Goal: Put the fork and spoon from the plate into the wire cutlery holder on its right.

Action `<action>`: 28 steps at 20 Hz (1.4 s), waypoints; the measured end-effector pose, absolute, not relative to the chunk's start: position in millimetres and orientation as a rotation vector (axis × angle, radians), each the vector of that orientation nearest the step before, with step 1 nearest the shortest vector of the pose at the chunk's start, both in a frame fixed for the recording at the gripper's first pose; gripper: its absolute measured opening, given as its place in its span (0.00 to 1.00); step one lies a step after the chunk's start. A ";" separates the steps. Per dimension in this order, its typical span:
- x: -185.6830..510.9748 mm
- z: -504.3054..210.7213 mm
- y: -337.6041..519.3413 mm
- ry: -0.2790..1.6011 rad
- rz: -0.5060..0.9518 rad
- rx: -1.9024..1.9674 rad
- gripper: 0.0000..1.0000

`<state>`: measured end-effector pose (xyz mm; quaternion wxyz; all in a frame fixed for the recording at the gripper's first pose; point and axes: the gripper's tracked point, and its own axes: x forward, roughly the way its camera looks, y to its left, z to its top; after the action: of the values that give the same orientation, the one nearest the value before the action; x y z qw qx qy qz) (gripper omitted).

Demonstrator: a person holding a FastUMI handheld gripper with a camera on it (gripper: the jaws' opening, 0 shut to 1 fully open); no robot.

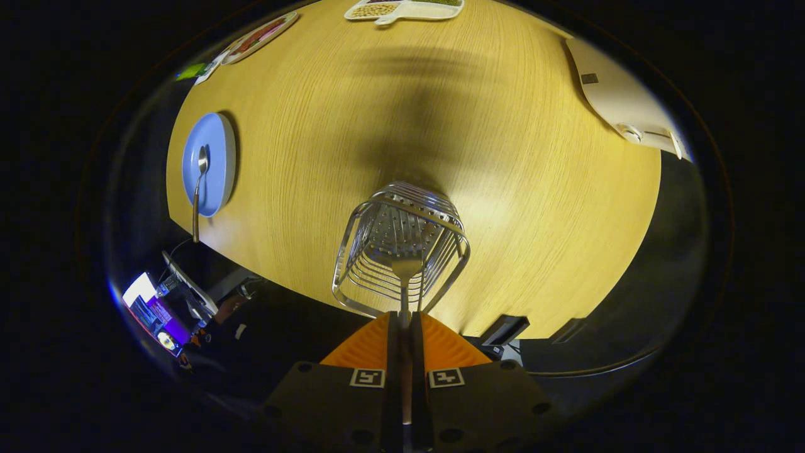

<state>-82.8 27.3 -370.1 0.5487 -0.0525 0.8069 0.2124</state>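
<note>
Gripper (405,324) clamps fork (404,267) by its handle, tines down, just ahead, for lowering into wire cutlery holder (400,248); spoon (199,189) awaits on plate (217,141), far left.

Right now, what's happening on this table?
A hand-held claw is shut on a fork, holding it head-down over the open top of the wire cutlery holder on the wooden table. The spoon lies on the blue plate, off to the side.
</note>
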 end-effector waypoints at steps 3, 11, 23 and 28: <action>-79.6 -372.5 28.4 1.894 0.510 -0.120 0.12; -55.5 -349.2 41.8 1.644 0.523 -0.010 0.20; -65.6 -250.8 194.4 1.263 0.715 0.332 0.68; -89.6 -250.5 294.3 1.278 0.814 0.365 0.77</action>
<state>-89.6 294.3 -250.5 0.7115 0.1645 0.5761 0.3671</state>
